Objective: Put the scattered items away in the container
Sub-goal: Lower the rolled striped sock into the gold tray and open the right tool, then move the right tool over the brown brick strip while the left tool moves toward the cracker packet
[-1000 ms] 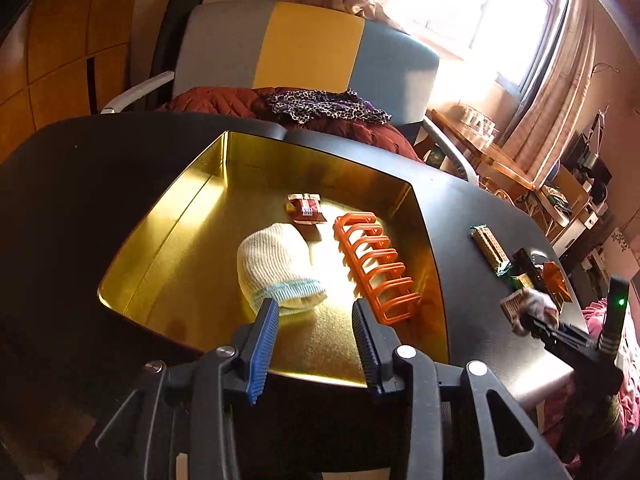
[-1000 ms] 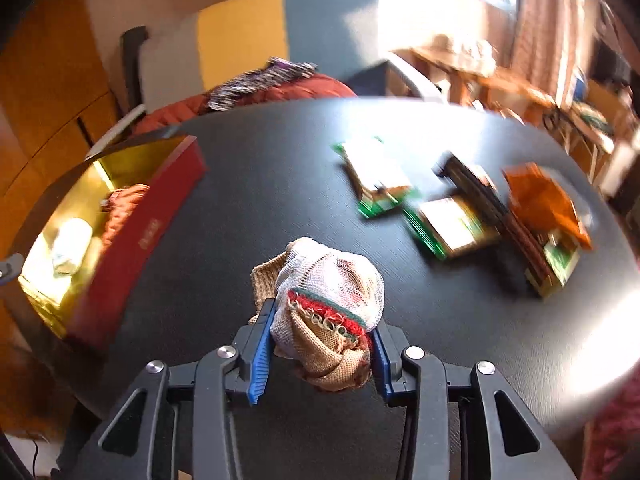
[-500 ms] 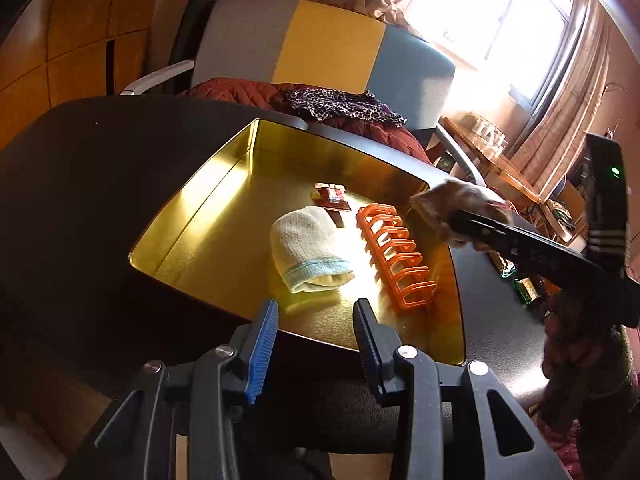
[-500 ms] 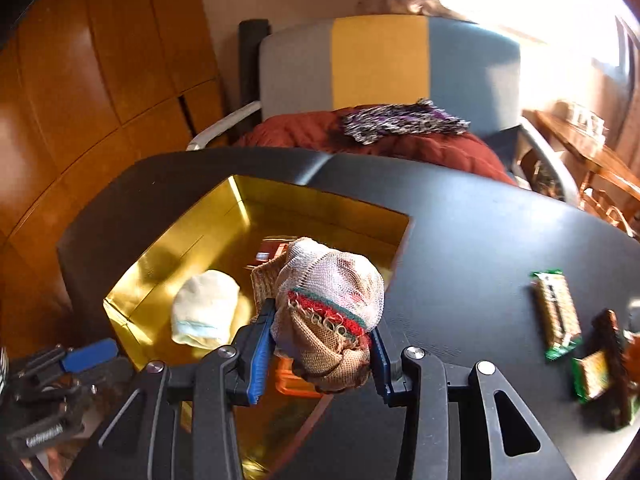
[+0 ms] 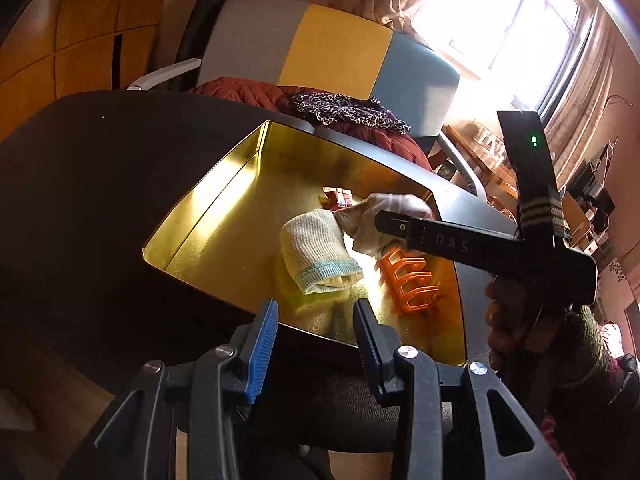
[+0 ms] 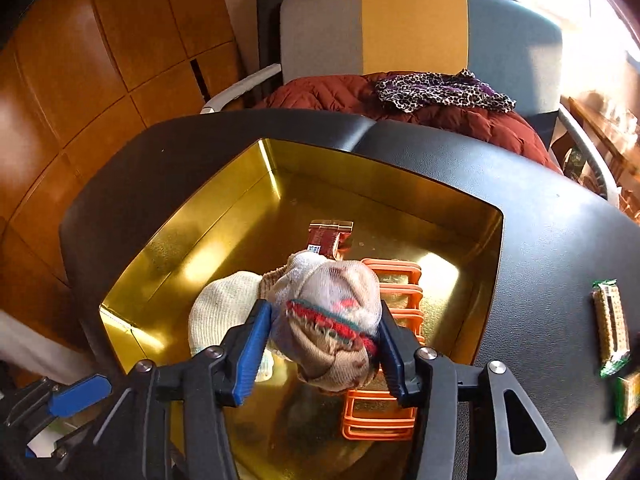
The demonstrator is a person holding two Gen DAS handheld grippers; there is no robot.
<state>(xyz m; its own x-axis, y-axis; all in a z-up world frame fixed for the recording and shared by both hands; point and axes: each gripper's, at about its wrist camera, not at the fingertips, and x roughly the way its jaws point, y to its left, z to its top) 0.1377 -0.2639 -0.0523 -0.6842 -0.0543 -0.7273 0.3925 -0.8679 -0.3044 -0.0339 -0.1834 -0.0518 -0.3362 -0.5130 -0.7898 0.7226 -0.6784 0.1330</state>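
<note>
Held a rolled sock, beige and white with a red and green band, clamped between the fingers of the right tool. Carried it over the inside of the gold tin container, just above the things lying on the floor of the tin, toward the near right corner. Could not tell whether it touched anything beneath.

Counted three things inside the container: a cream sock, an orange rack and a small red packet.

Kept the left tool at the near edge of the surface, fingers apart, with nothing between them.

Saw at least two green-wrapped snack bars out on the black surface, near its right edge and well apart from the container.

Judged the tidying partly done: several items in, one held over the tin and not let go, and the bars left to collect.
</note>
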